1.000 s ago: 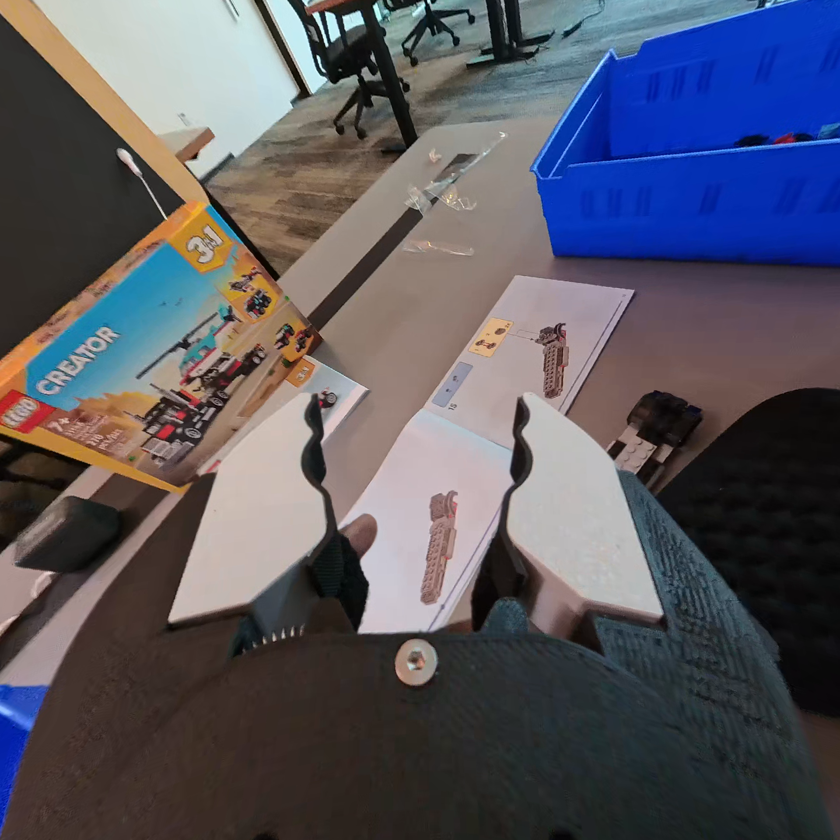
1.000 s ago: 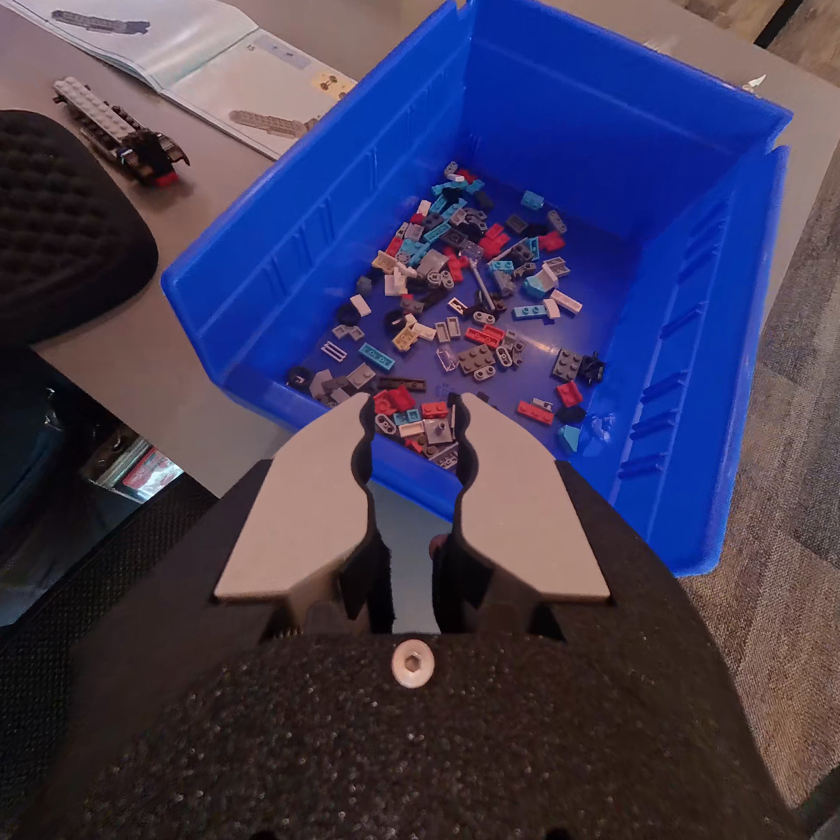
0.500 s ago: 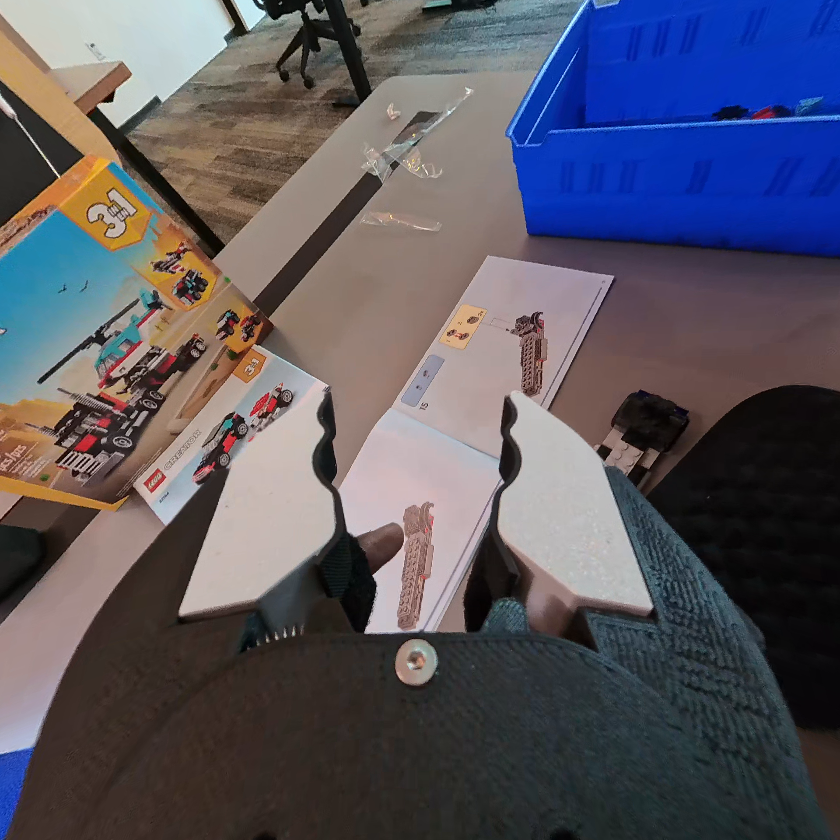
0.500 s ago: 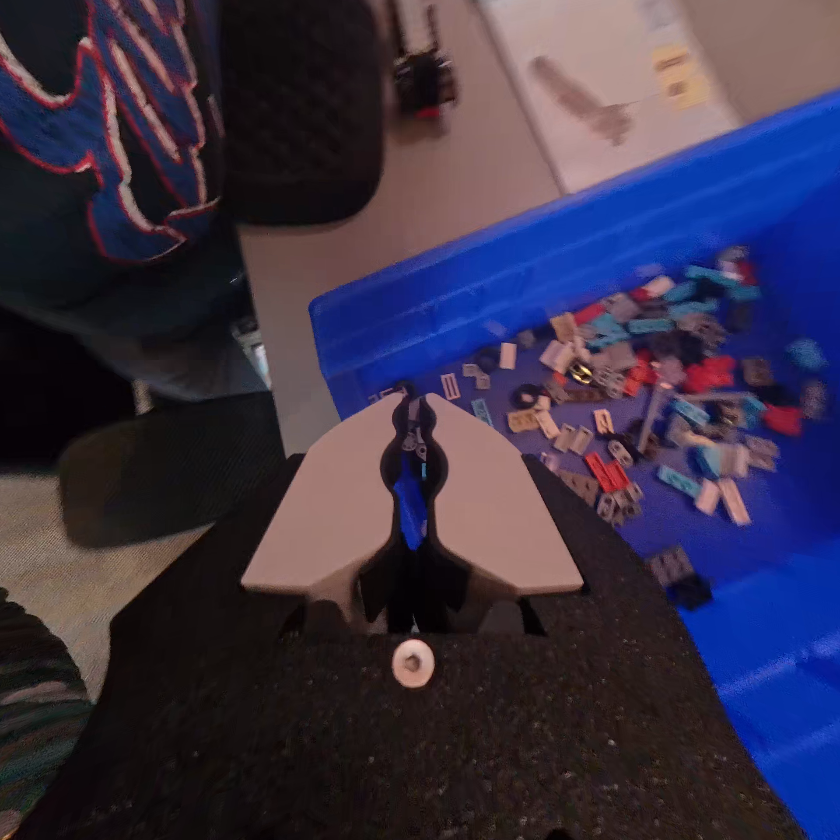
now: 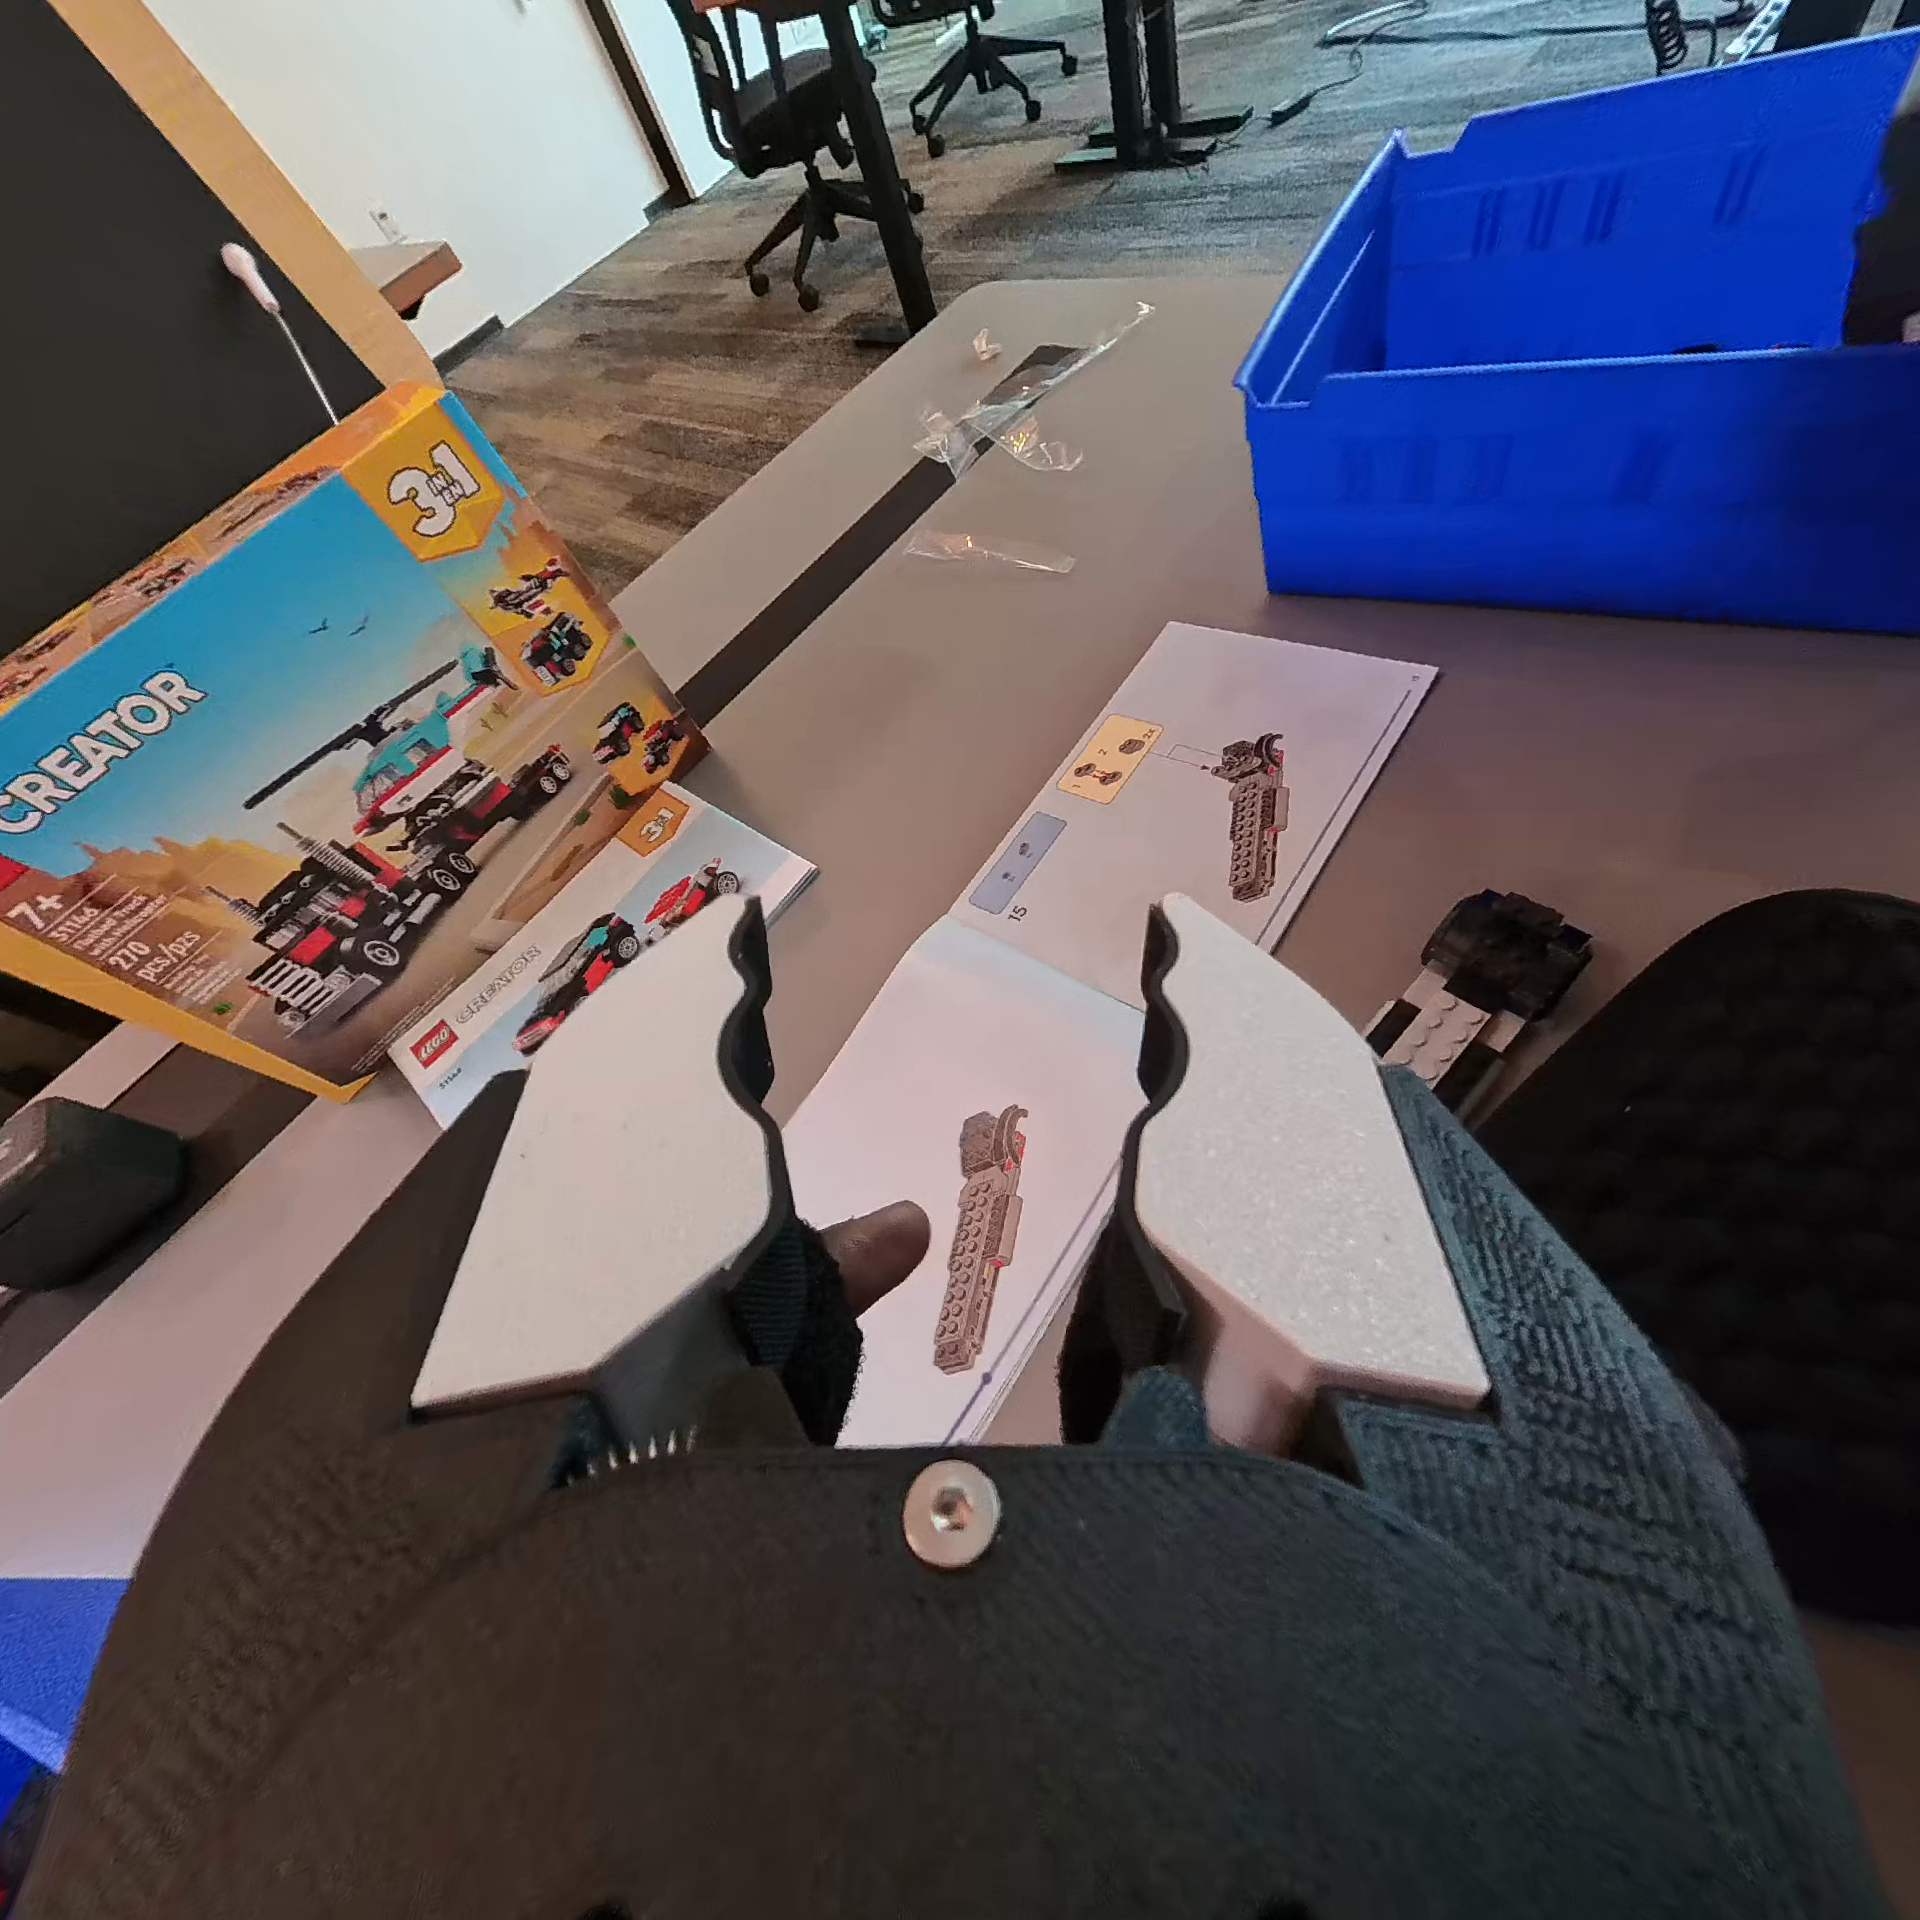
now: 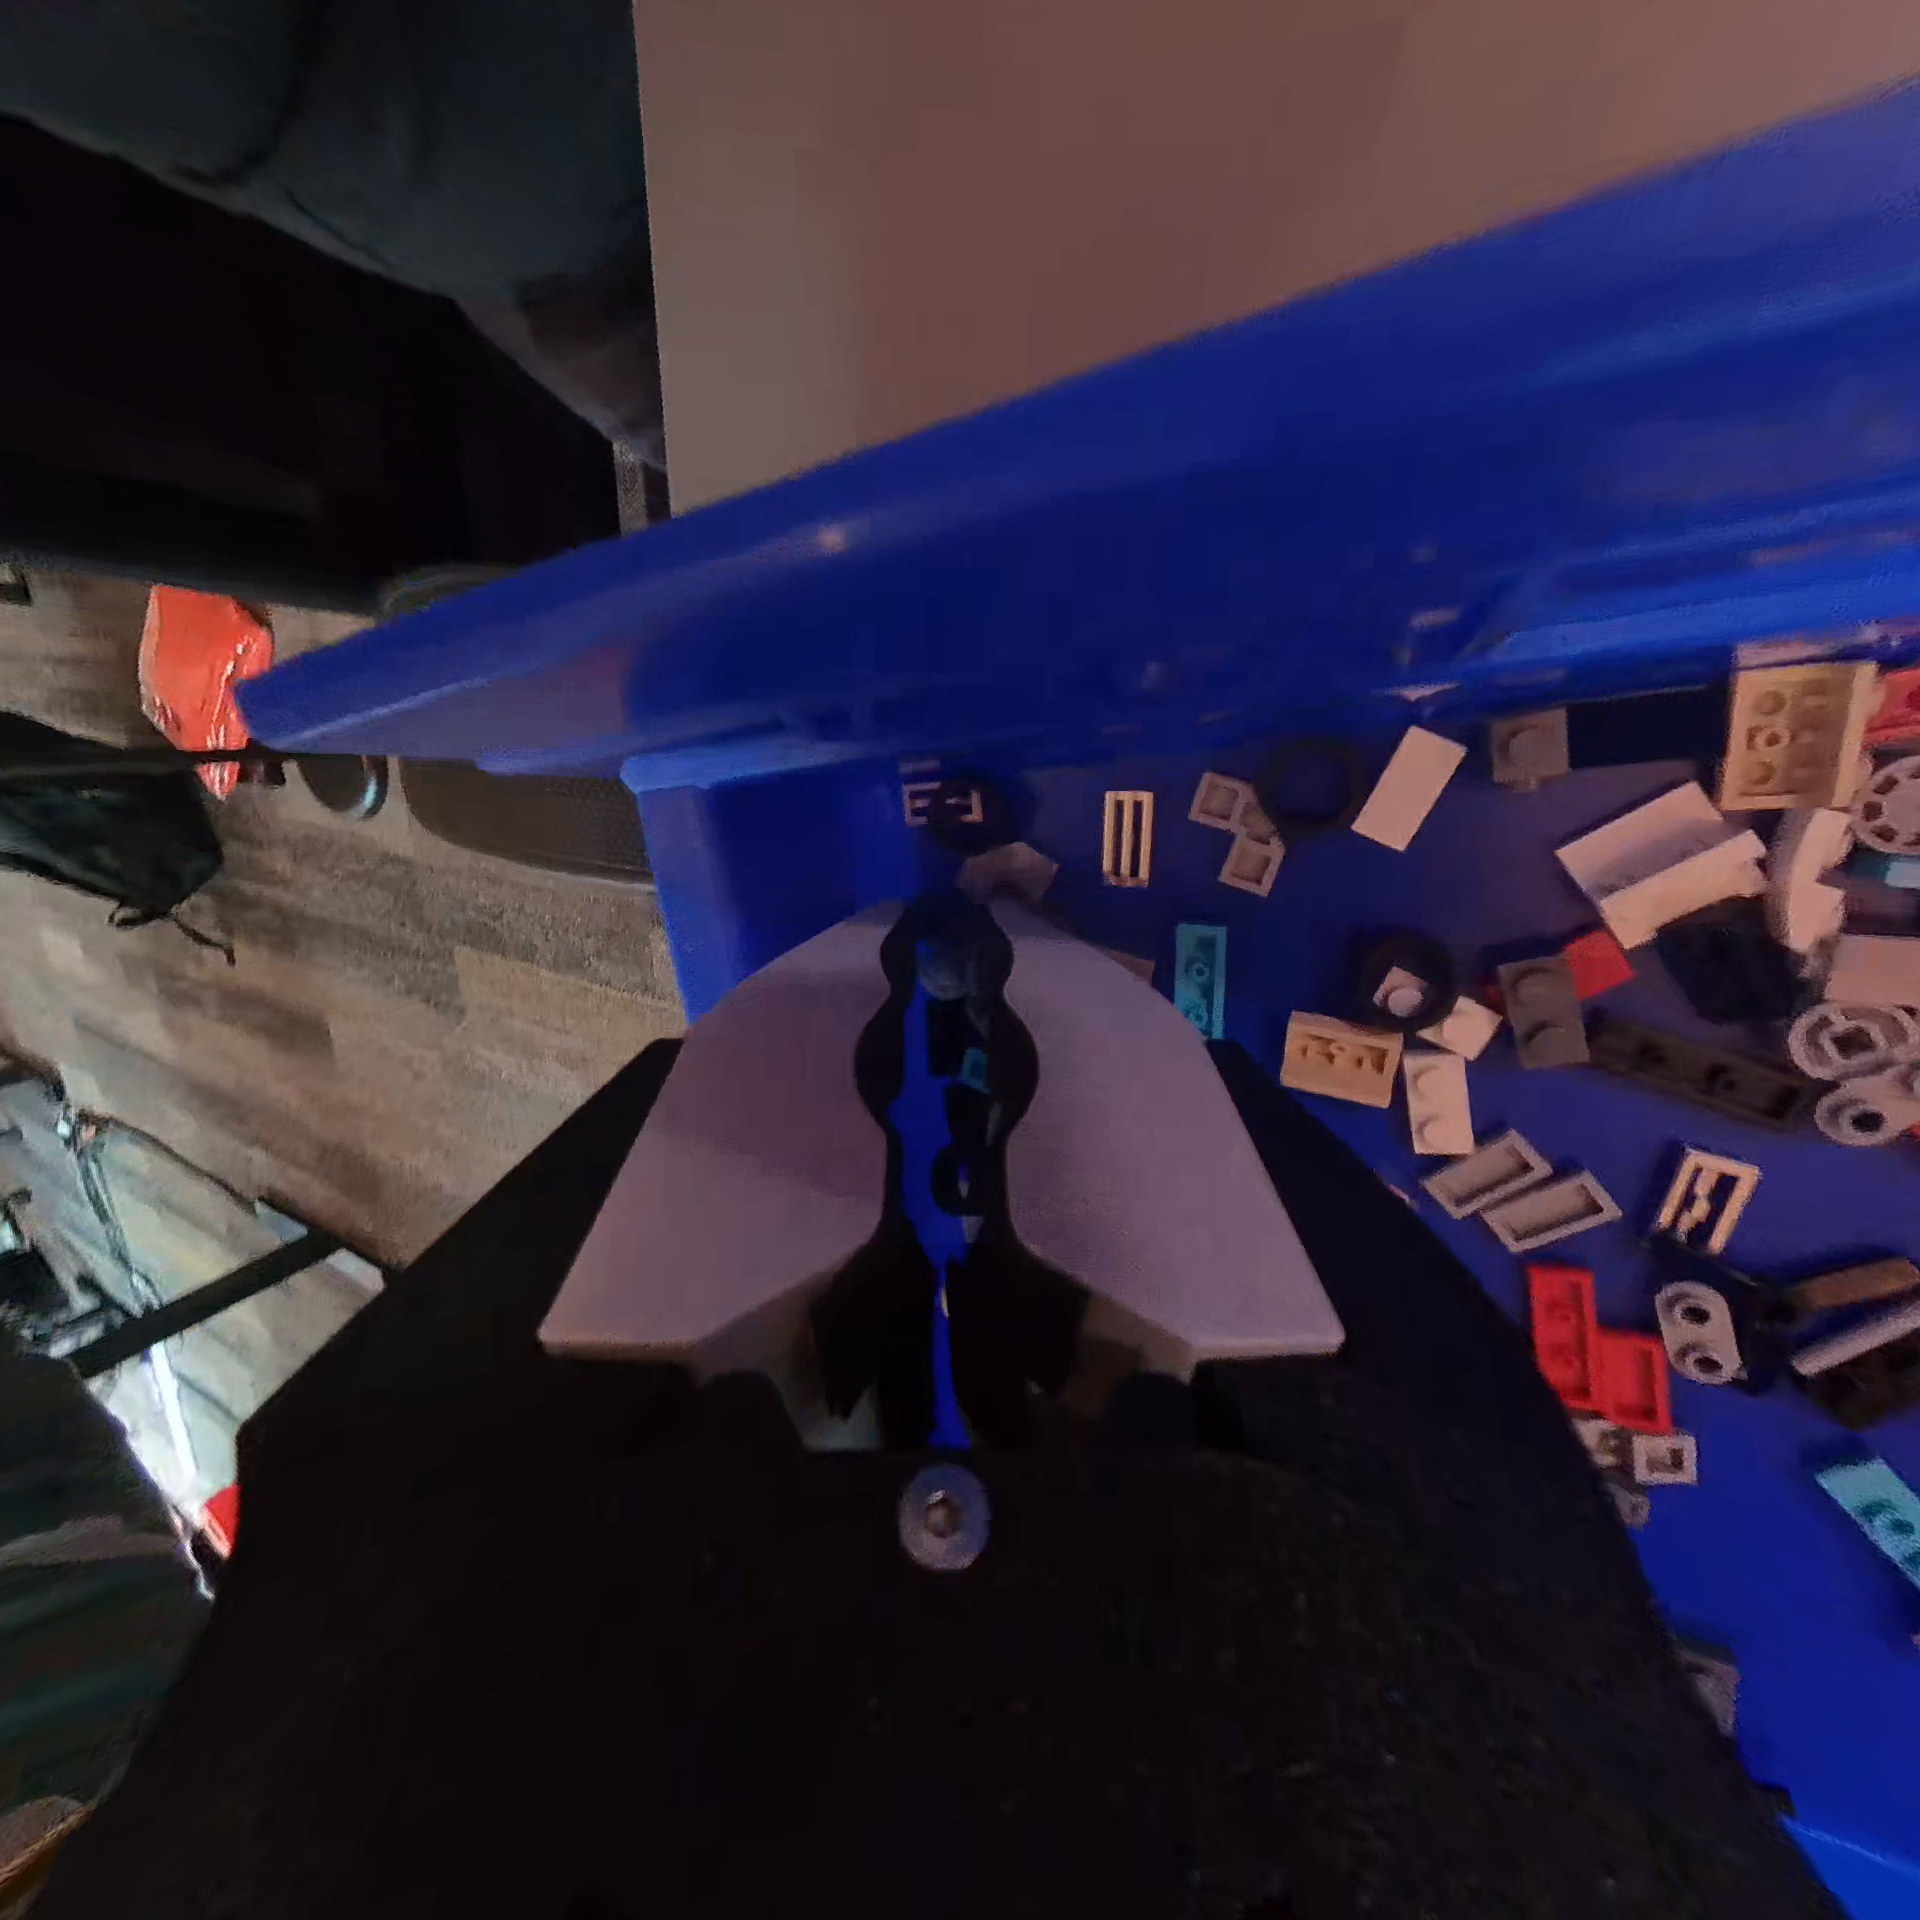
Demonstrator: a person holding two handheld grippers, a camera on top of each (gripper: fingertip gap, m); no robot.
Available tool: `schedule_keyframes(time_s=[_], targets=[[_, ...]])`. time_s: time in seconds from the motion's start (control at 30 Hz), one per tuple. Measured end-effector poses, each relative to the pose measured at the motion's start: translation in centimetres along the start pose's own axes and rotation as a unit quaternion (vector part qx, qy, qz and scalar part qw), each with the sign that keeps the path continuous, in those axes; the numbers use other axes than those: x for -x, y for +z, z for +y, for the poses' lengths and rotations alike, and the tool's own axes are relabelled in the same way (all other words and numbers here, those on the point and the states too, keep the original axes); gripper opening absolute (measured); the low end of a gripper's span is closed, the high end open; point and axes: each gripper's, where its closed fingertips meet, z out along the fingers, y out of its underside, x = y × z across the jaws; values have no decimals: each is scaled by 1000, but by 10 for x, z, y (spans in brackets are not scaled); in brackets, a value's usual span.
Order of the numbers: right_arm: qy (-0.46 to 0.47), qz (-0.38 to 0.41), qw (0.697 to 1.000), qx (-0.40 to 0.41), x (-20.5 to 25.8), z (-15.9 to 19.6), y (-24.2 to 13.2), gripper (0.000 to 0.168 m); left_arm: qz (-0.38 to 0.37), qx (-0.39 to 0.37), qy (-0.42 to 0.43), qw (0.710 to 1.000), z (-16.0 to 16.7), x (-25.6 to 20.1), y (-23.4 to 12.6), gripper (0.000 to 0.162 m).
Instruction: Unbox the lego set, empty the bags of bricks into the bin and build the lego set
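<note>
Left tool (image 5: 951, 971), grey fingers wide apart, hangs over the open white instruction booklet (image 5: 1132, 883) at frame centre; nothing gripped. A fingertip (image 5: 878, 1242) shows between the fingers, low centre. Partly built grey-and-black brick model (image 5: 1475, 987) lies on the grey table (image 5: 1621, 769) just right of the booklet. A second, closed booklet with a red car cover (image 5: 613, 945) sits left of centre, touching the colourful cardboard lego box (image 5: 281, 748) propped at left. Clear empty plastic bags (image 5: 997, 436) lie upper centre. Blue plastic bin (image 5: 1558, 488) stands upper right.

Right tool (image 6: 948, 940), fingers nearly together, sits low inside the blue bin (image 6: 1143, 582) near its corner; something small and dark shows at the tips, too blurred to tell whether it is gripped. Loose mixed-colour bricks (image 6: 1558, 987) scatter over the bin floor at right.
</note>
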Motion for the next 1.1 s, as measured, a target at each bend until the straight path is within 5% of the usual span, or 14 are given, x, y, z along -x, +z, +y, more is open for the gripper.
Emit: schedule_keyframes(time_s=[0.03, 0.43, 0.7, 0.93, 1.1], targets=[[-6, -4, 1000, 7, 2, 2, 3, 10, 0, -3, 0, 1000, -1, 1, -1, 69], [-15, 107, 993, -43, -3, 4, 0, 5, 24, -20, 6, 999, 0, -4, 8, 69], [24, 177, 981, -78, -12, 2, -9, 0, 124, -63, 4, 990, -21, -23, 45, 66], [59, 268, 950, -148, -9, 3, -27, 0, 180, -101, 22, 978, -34, -53, 53, 66], [65, 338, 902, -261, -1, 0, -65, 0, 181, -147, -6, 972, -41, -63, 28, 65]])
